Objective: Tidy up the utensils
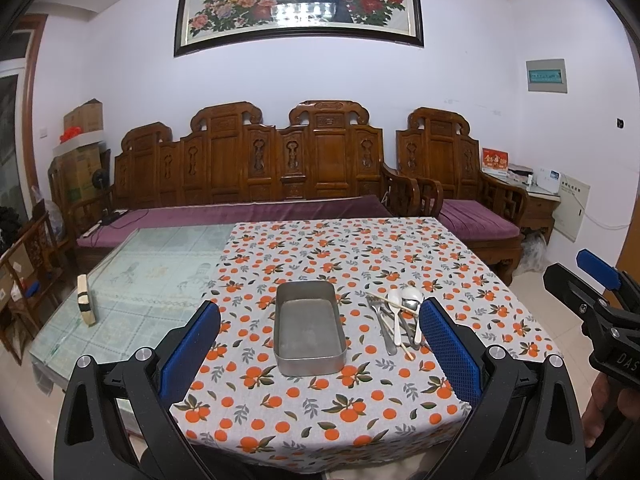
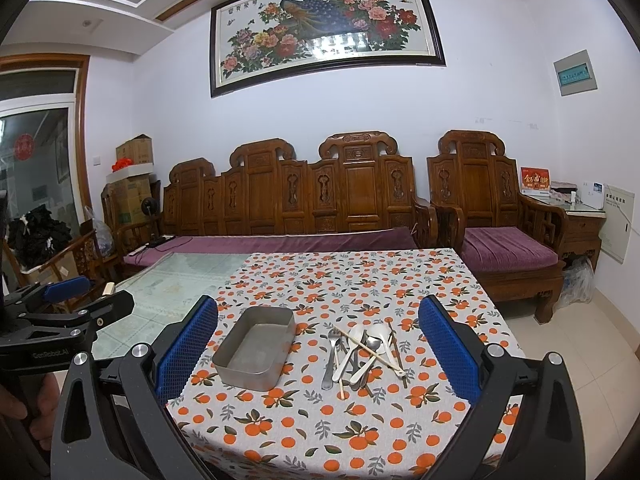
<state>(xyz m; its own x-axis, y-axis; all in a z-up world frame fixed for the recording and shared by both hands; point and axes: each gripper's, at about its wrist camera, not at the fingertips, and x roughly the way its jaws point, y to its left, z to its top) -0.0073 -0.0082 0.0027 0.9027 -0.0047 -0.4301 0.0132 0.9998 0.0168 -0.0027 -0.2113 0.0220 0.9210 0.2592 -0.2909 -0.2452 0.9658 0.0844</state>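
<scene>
carved wooden sofa (image 1: 256,160), peacock painting (image 1: 300,0)

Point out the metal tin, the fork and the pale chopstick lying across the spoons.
Metal tin (image 2: 251,354): right wrist view, bare inner floor.
Fork (image 2: 330,354): right wrist view, handle's upper part.
Pale chopstick (image 2: 370,350): right wrist view, mid-shaft.
</scene>
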